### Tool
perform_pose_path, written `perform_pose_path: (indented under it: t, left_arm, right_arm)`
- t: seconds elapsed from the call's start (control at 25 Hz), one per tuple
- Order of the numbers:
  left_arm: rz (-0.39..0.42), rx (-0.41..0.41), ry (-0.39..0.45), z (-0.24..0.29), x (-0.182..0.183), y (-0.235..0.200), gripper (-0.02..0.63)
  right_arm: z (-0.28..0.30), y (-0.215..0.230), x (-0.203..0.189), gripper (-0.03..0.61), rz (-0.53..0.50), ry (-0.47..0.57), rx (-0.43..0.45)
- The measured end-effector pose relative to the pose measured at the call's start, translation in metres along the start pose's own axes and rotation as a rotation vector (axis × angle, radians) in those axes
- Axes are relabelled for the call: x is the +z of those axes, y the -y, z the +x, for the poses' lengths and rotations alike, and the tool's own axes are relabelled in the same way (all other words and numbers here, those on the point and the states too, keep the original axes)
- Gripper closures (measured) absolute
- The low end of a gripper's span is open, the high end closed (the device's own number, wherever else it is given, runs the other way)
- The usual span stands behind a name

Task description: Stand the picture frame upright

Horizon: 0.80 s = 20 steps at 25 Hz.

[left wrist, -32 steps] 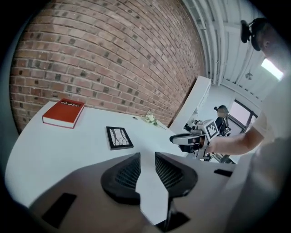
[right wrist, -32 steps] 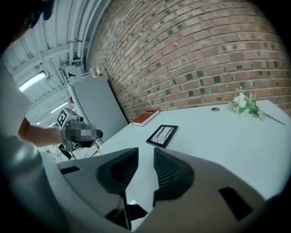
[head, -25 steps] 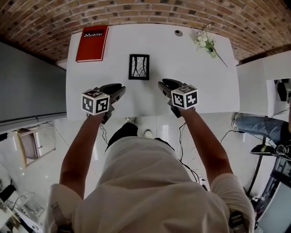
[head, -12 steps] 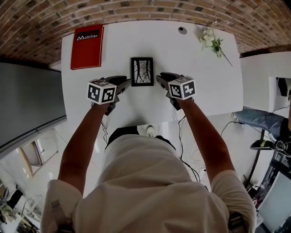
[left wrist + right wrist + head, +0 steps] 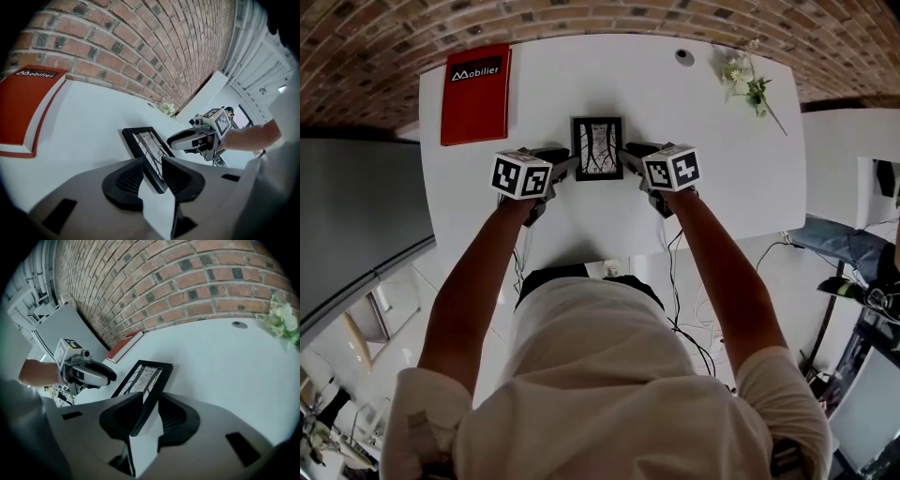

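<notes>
A small black picture frame with a branch print lies flat on the white table. My left gripper is at its left side and my right gripper at its right side. In the left gripper view the frame's near edge runs between the jaws of my left gripper, which have just been opening; the pads stand off it. In the right gripper view the frame likewise passes between the jaws of my right gripper, with a gap showing beside the edge.
A red book lies at the table's far left corner. A sprig of white flowers and a round cable hole are at the far right. A brick wall runs behind the table. Cables trail on the floor.
Both grippers have gone forward and down from the table's near edge to the frame's two sides. The frame has not moved.
</notes>
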<state>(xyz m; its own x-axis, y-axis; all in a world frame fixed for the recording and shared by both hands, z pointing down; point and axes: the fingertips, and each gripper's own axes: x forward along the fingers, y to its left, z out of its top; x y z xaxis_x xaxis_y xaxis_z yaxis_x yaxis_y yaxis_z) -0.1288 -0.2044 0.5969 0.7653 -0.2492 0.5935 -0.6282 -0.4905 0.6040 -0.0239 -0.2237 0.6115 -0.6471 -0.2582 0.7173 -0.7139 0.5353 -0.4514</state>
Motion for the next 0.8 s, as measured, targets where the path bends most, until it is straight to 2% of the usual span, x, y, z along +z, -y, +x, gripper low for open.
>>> perform_pose_path:
  t: [0.2,0.52,0.72,0.8]
  left_arm:
    - [-0.028,-0.012,-0.022,0.011,-0.002,-0.006,0.489]
    - [-0.027,0.002,-0.064,0.023,-0.002,-0.01,0.489]
    - [-0.01,0.041,-0.095,0.029,-0.003,-0.013,0.493]
    - [-0.007,0.057,-0.096,0.028,-0.004,-0.015,0.514]
  right_arm:
    - [0.009,0.006,-0.002,0.492,0.033,-0.029,0.016]
    - [0.015,0.006,-0.003,0.492,0.095,-0.054,0.077]
    - [0.015,0.007,-0.003,0.492,0.113,-0.056,0.088]
    - [0.015,0.007,-0.003,0.492,0.115,-0.054,0.085]
